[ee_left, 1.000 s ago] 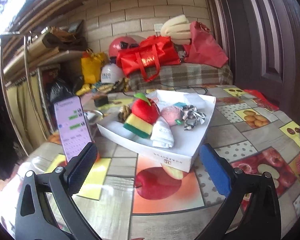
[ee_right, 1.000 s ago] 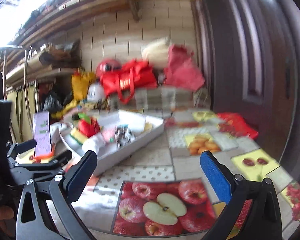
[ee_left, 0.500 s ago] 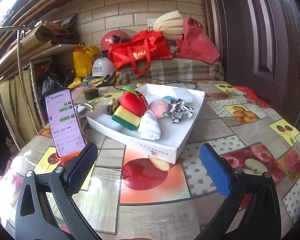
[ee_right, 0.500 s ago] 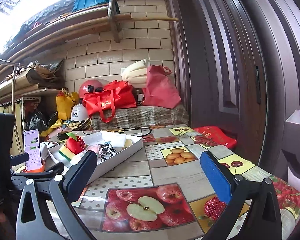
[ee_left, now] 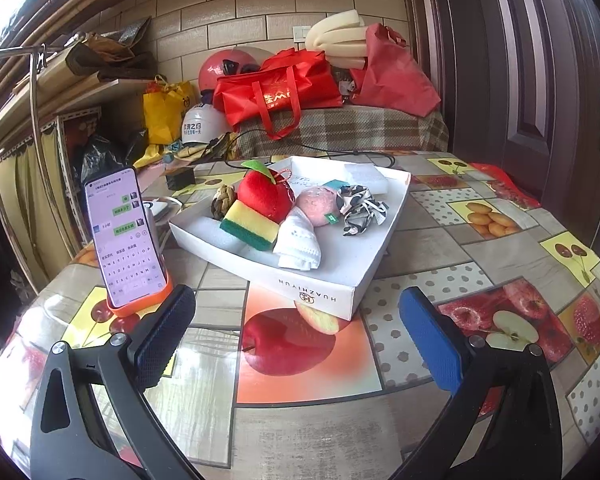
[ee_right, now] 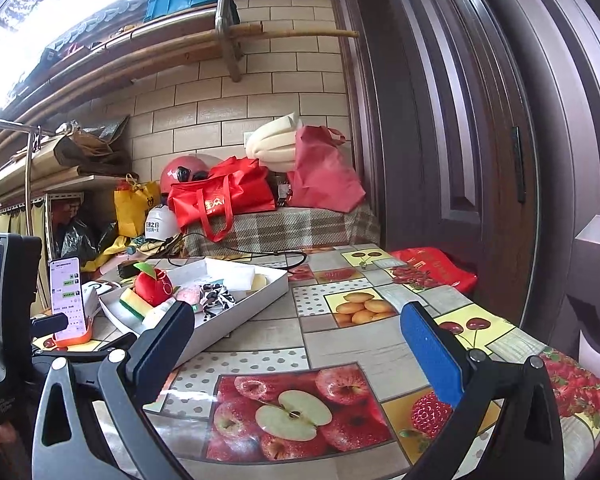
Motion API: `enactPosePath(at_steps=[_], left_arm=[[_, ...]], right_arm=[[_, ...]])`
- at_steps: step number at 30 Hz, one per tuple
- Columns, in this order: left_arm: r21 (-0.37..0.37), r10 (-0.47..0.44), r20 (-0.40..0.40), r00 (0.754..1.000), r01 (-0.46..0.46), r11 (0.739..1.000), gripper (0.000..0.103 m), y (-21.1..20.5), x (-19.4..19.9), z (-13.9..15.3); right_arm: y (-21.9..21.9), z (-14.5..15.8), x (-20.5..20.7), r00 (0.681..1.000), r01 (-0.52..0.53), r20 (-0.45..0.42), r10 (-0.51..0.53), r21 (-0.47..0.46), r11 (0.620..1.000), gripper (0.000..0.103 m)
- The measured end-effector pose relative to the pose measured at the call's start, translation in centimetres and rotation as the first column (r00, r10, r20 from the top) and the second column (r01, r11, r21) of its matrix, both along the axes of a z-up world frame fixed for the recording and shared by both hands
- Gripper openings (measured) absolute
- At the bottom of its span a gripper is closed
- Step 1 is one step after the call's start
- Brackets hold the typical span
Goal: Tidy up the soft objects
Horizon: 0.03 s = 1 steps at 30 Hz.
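Sharp, daylit frames; blown-out upper left, fisheye-bent edges.

Soft things we count in the white tray (ee_left: 364, 276): six
Red plush apple (ee_left: 265, 197): one
Sponge (ee_left: 250, 225): one
White cloth (ee_left: 299, 240): one
Phone (ee_left: 125, 236) left of tray: one

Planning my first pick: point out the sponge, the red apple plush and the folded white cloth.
sponge (ee_left: 251, 224), left wrist view, yellow top face.
red apple plush (ee_left: 263, 196), left wrist view, front of body.
folded white cloth (ee_left: 299, 242), left wrist view, middle fold.
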<state>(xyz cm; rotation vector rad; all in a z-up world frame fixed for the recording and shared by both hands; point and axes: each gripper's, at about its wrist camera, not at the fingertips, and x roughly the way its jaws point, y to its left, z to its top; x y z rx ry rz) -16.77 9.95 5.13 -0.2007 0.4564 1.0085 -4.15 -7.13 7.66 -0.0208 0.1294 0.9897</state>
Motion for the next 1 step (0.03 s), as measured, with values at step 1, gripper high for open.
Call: enactPosePath(at_steps=[1], left_arm=[[-0.001, -0.003, 0.0, 1.0, 0.003, 1.0, 0.103, -0.01, 0.01, -0.01]], right_arm=[[-0.05, -0.01, 0.02, 1.0, 0.0, 0.0, 0.0, 0.0, 1.0, 0.103]])
